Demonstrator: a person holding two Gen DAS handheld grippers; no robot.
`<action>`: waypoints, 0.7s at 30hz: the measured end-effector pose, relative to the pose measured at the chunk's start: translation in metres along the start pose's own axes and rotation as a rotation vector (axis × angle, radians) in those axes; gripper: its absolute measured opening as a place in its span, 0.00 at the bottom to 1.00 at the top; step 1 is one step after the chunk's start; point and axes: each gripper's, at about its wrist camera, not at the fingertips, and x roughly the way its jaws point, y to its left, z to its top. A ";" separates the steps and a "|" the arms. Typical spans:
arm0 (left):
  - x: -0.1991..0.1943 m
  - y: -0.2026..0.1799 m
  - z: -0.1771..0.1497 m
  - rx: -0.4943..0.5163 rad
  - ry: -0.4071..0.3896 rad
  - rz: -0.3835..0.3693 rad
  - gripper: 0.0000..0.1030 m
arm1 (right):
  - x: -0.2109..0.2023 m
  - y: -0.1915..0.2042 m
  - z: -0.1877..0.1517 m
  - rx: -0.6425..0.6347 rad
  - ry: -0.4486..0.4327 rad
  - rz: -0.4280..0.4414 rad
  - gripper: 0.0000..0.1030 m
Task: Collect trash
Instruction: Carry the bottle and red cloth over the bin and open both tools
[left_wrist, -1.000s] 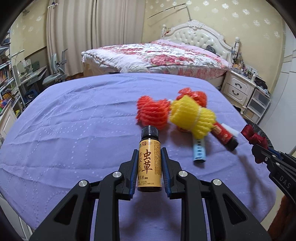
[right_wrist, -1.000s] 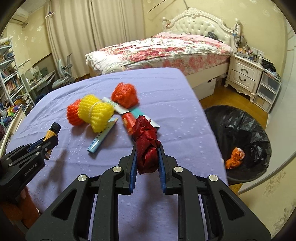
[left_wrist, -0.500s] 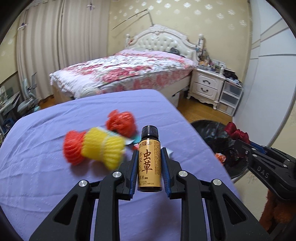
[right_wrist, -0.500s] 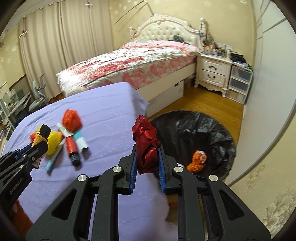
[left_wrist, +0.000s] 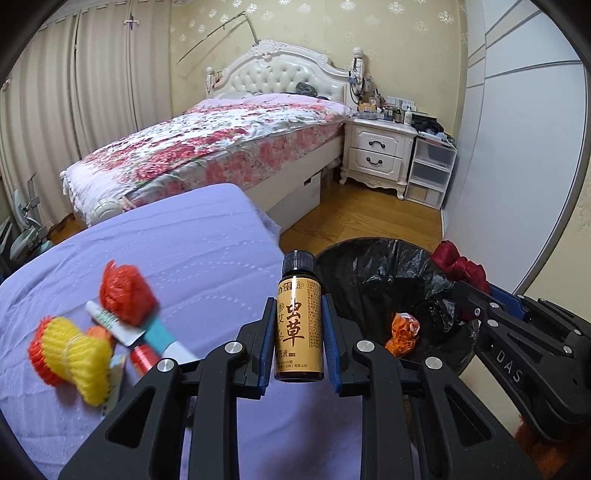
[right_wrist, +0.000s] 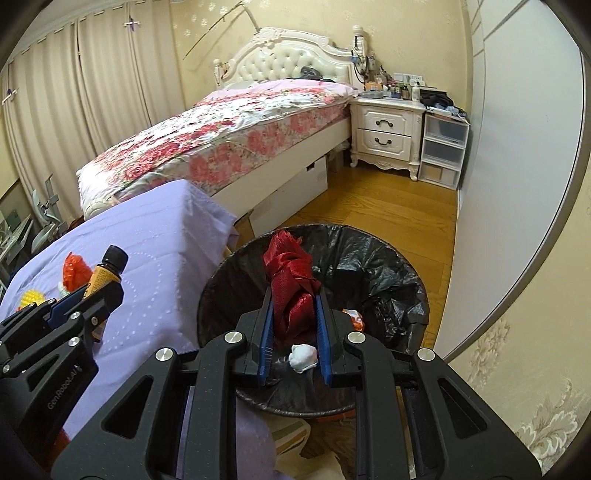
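In the left wrist view, a small amber bottle (left_wrist: 299, 325) is clamped upright in the left tongs (left_wrist: 298, 332), above the table (left_wrist: 177, 251) edge — the black-lined bin (left_wrist: 373, 280) lies just right. More trash is left on the table's left.

In the right wrist view, a red mesh bag (right_wrist: 293, 295) is pinched in the right tongs (right_wrist: 294, 328) directly over the bin (right_wrist: 402, 280) — presumably for dropping.

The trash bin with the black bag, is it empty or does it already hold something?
Not empty. The trash bin already holds an orange crumpled piece and a small white wad on the black liner.
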 end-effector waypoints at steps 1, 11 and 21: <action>0.005 -0.003 0.002 0.006 0.001 0.000 0.24 | 0.003 -0.003 0.001 0.009 0.002 -0.002 0.19; 0.039 -0.021 0.014 0.040 0.039 0.006 0.24 | 0.027 -0.017 0.007 0.060 0.016 -0.027 0.19; 0.060 -0.024 0.015 0.053 0.078 0.019 0.27 | 0.042 -0.024 0.009 0.079 0.036 -0.051 0.23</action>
